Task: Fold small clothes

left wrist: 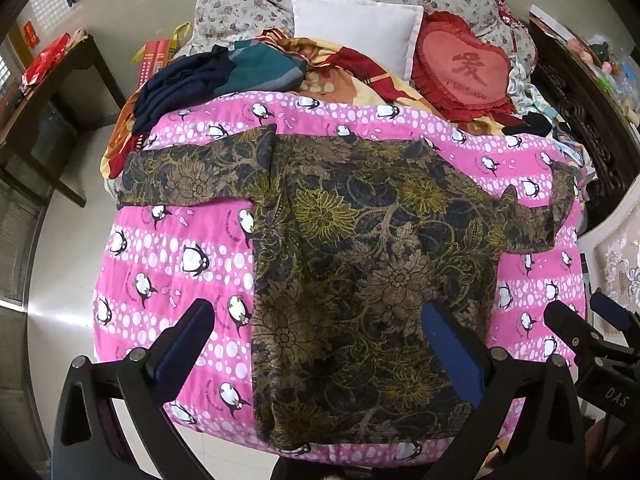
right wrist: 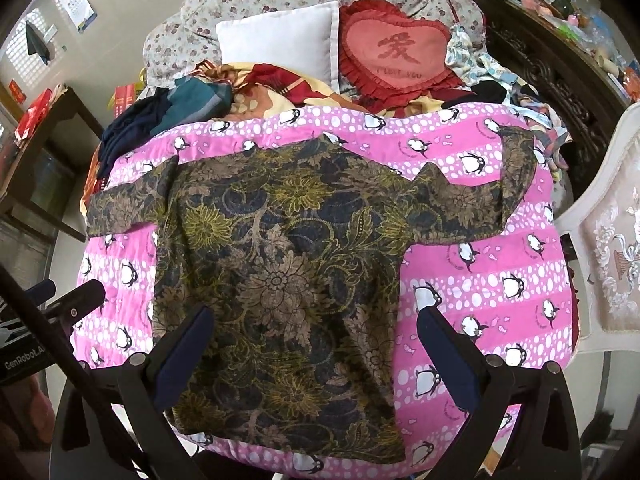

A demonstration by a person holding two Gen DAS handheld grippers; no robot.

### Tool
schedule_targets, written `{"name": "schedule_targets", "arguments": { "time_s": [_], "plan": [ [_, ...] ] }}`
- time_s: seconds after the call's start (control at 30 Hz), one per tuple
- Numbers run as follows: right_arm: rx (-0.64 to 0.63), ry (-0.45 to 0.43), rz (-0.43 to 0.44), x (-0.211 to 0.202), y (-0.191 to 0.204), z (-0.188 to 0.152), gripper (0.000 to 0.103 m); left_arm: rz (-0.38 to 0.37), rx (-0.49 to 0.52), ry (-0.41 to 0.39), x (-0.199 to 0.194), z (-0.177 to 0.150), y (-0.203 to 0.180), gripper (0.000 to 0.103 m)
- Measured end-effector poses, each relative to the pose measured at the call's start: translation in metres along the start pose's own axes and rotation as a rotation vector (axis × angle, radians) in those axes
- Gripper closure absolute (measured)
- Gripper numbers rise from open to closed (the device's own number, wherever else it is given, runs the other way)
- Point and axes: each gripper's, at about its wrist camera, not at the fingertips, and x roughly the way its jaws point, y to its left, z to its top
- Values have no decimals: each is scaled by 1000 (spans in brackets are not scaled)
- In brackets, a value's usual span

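With the floral shirt (left wrist: 360,264) spread flat on the pink penguin quilt (left wrist: 176,272), both sleeves out, my left claw (left wrist: 320,344) and right claw (right wrist: 316,348) hover spread above its hem, empty; I judge folding unstarted, a sleeve pinch next.

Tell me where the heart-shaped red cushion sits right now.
The heart-shaped red cushion lies at the bed's far end in both views, right of the white pillow, beyond the pink penguin quilt.
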Motion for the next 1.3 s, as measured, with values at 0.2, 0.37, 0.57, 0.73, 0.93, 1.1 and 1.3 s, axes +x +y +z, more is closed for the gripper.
{"name": "schedule_targets", "arguments": {
  "time_s": [0.2,0.37,0.57,0.73,0.93,1.1,1.3],
  "plan": [
    [3,7,-1,3,0,0,0,-3,0,4,0,0,0,0],
    [-1,14,1,7,0,-1,0,-2,2,7,8,-2,1,0],
    [-13,32,3,13,4,-1,0,5,-2,22,15,-3,0,0],
    [-20,44,0,19,6,1,0,13,-7,26,19,-2,1,0],
    [-34,55,-8,26,13,7,0,11,-16,29,24,1,5,0],
    [-52,68,-5,34,20,11,0,12,-32,36,31,4,10,0],
    [-60,84,-6,51,27,14,0,14,-49,51,46,7,17,0]
  ]
}}
